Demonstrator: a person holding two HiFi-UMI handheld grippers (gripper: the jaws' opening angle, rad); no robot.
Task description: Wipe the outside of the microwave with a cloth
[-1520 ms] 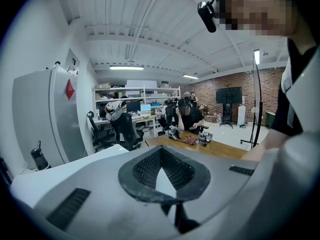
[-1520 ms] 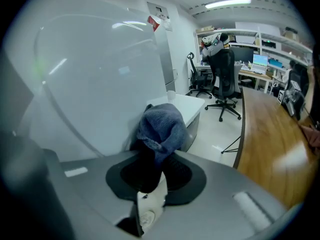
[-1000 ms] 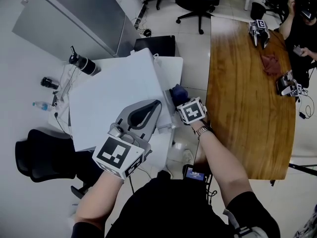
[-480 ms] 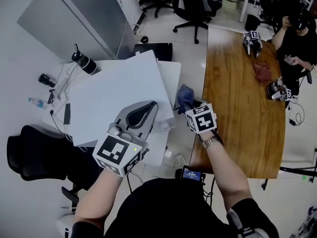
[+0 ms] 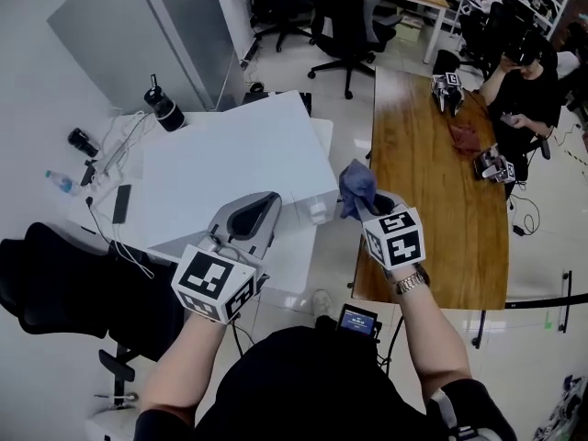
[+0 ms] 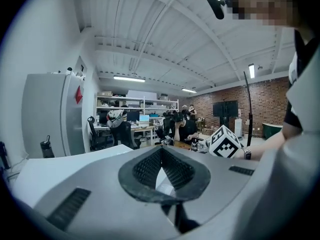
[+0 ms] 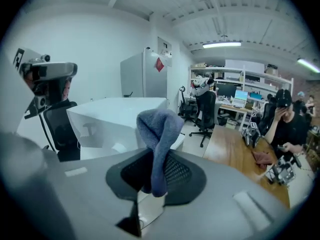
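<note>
Right gripper (image 5: 369,206): clamps a blue cloth (image 5: 355,184) between shut jaws, with a fold standing up over the tips and one end hanging down between the pads (image 7: 175,170). Holds it raised, over the gap between the microwave (image 5: 234,168) and the left edge of the wooden table (image 5: 432,219), just beside the microwave's near-right corner. Looks apart from the white casing in the right gripper view.

Left gripper (image 5: 270,200): clenched, jaws together, nothing between them. Points across the microwave's near edge; whether touching it, cannot tell.

Microwave: sits on a white desk (image 5: 292,263), filling most of it.

On the desk's far edge, at the microwave's far-left corner: black flask (image 5: 163,108), upright, capped, contents hidden. At the left edge: clear bottle (image 5: 57,182) on its side, contents too small to tell. Between bottle and microwave: dark phone (image 5: 120,203), flat, among cables.

On the wooden table's far end: two other grippers (image 5: 447,90), with a red cloth (image 5: 464,139) between them. Beside its far-right edge: seated person (image 5: 519,76).
</note>
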